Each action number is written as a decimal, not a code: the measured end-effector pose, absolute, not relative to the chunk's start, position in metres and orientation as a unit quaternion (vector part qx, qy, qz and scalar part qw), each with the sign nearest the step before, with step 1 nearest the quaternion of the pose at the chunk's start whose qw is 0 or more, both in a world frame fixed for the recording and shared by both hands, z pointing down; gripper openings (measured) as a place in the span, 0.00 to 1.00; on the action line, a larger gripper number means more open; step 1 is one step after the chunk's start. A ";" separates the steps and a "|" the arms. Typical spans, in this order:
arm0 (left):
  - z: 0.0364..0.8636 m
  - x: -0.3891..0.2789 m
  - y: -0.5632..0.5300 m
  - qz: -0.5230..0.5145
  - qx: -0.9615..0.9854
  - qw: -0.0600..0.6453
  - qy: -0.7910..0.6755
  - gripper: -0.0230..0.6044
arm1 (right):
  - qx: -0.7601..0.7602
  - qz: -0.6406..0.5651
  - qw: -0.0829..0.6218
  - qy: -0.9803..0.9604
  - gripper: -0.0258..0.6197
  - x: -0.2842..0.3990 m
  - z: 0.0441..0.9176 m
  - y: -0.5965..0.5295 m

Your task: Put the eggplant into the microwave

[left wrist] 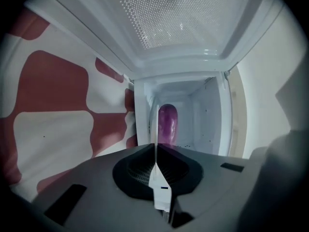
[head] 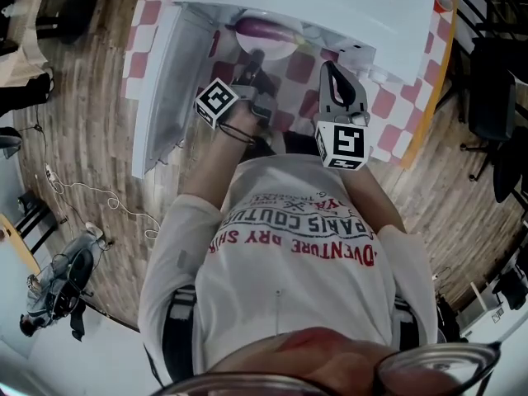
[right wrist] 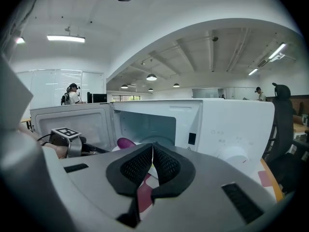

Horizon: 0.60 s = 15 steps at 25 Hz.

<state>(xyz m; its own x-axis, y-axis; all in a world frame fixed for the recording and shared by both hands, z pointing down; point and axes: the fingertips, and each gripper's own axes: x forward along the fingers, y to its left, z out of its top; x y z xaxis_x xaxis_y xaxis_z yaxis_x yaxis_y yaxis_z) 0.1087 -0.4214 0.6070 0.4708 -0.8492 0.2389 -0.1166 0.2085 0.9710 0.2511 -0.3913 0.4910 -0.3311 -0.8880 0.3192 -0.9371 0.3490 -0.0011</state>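
Note:
A purple eggplant (head: 264, 30) lies on a white plate (head: 272, 49) inside the open white microwave (head: 330, 7). My left gripper (head: 252, 77) is shut and empty just in front of the opening. Along its closed jaws the eggplant (left wrist: 167, 124) shows deep in the cavity, in a view rolled onto its side. To the right, my right gripper (head: 332, 74) hangs before the microwave's control side, also shut and empty. Its view has the pads (right wrist: 140, 164) meeting at the gripper (right wrist: 152, 159), with the eggplant's tip (right wrist: 126, 142) beyond.
The microwave door (head: 165, 81) swings open to the left, above the table's edge. A red and white checked cloth (head: 388, 106) covers the table. An office chair (head: 495, 106) stands at the right, and cables (head: 91, 192) lie on the floor at the left.

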 end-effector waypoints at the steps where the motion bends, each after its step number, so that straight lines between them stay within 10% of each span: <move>1: 0.610 0.107 -0.426 -0.283 0.560 0.649 -0.431 0.09 | 0.561 0.094 0.134 -0.811 0.08 0.247 0.493 -0.394; 15: 0.619 0.109 -0.469 -0.291 0.552 0.642 -0.446 0.09 | 0.546 0.103 0.145 -0.819 0.08 0.236 0.506 -0.399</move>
<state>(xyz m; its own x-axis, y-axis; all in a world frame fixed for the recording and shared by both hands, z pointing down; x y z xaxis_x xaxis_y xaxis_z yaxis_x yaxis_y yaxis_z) 0.1089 -0.4693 0.6194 0.4329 -0.8656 0.2517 -0.1189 0.2219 0.9678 0.2361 -0.3993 0.5061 -0.3627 -0.8635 0.3506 -0.9235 0.3834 -0.0111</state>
